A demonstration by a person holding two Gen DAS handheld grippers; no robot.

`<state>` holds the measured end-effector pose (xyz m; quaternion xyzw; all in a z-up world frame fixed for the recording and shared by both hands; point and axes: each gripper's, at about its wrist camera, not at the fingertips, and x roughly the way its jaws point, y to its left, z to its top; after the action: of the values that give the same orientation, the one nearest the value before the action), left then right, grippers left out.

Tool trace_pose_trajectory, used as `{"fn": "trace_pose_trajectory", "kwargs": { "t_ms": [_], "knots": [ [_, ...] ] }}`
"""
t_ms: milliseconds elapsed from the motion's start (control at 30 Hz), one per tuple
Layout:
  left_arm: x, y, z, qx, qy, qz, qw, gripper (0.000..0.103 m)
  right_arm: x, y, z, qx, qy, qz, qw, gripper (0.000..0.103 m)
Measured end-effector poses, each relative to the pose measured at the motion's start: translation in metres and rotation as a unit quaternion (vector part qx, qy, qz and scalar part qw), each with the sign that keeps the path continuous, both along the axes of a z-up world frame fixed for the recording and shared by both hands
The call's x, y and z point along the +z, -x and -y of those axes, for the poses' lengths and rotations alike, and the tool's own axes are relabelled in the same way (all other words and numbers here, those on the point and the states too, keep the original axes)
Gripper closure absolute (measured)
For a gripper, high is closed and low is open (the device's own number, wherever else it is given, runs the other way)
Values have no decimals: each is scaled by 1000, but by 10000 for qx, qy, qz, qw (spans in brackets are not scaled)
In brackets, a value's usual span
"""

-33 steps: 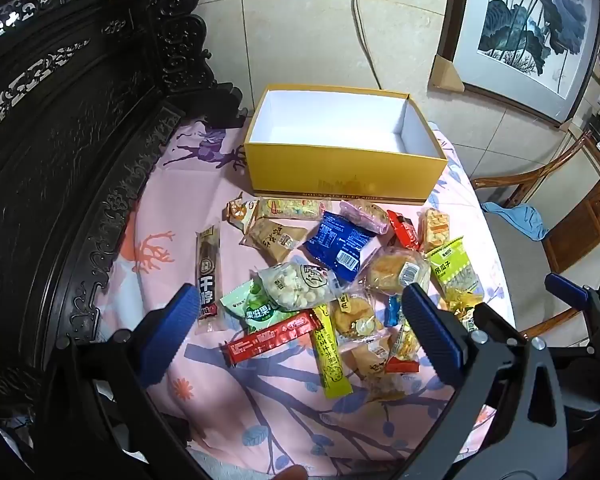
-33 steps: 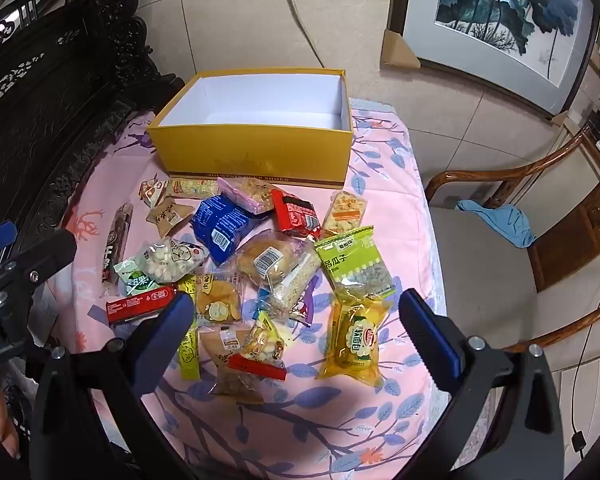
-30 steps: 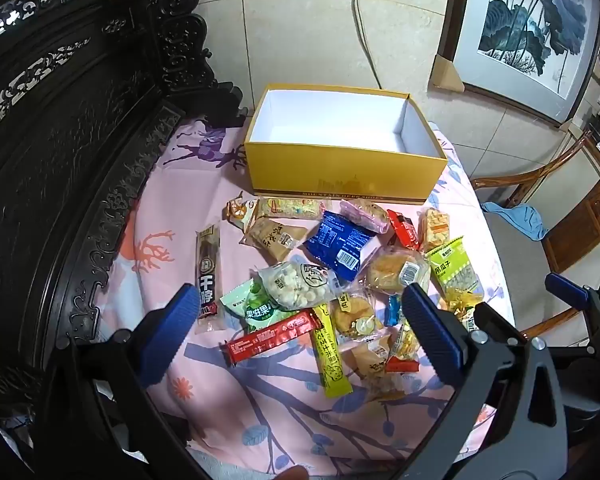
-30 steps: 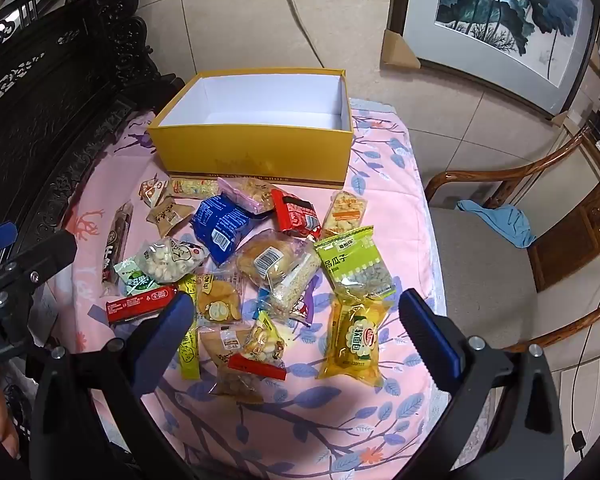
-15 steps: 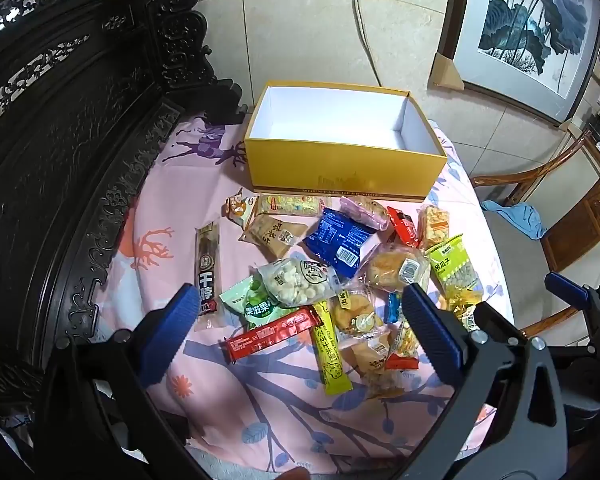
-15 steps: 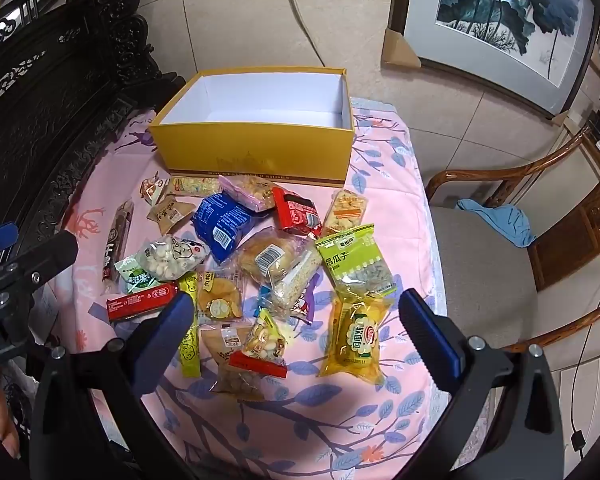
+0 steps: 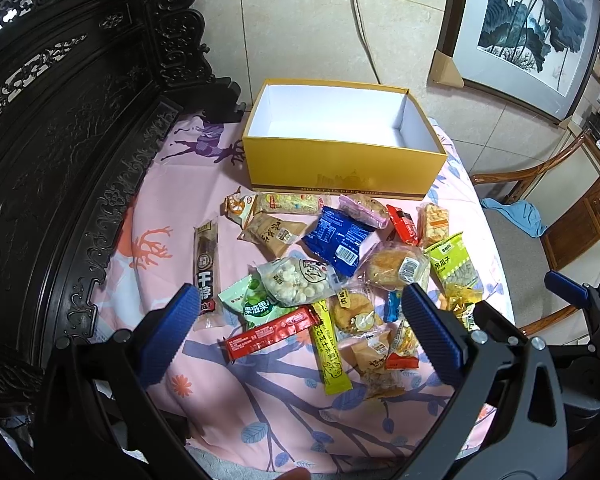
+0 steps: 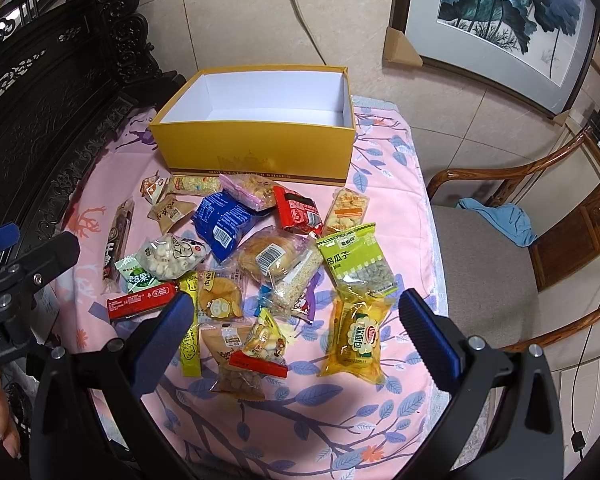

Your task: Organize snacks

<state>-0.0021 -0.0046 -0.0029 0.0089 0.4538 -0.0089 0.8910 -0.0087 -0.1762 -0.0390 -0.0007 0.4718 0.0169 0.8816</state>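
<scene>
Left gripper (image 7: 298, 326): hovering over the near left part of the snack pile, jaws standing wide apart, holding nothing.
Right gripper (image 8: 296, 326): hanging over the near right part of the pile, jaws spread wide, gripping nothing.
Snacks (image 8: 260, 256): lying loose and overlapping on the pink tablecloth (image 8: 388, 208), just in front of the box.
Yellow box (image 7: 342, 170): sitting open at the far side of the table, its white inside showing bare.
Wooden chair (image 8: 540, 248): standing right of the table, a blue cloth (image 8: 500, 218) lying on its seat.

I see a framed lotus painting (image 8: 504, 12) leaning against the tiled wall, and a blue cloth (image 8: 500, 220), possibly a garment, on the wooden chair (image 8: 572, 236).
</scene>
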Motion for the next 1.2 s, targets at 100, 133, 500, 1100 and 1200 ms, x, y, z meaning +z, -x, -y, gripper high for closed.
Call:
{"fn": "trace_pose_trajectory", "kwargs": {
  "t_ms": [100, 133, 500, 1100, 1200],
  "knots": [
    [-2, 0, 1, -7, -5, -12, 10000, 2, -1, 0, 0, 8, -1, -1, 10000, 1],
    [-3, 1, 1, -7, -7, -16, 10000, 2, -1, -1, 0, 11, -3, -1, 10000, 1],
    [-6, -4, -2, 34, 22, -112, 9999, 2, -5, -2, -3, 39, -19, -48, 10000, 1],
    [-7, -4, -2, 35, 23, -116, 9999, 2, -6, -2, -4, 39, -29, -70, 10000, 1],
    [-6, -4, -3, 32, 25, -119, 9999, 2, -7, -2, -4, 33, -33, -74, 10000, 1]
  ]
}}
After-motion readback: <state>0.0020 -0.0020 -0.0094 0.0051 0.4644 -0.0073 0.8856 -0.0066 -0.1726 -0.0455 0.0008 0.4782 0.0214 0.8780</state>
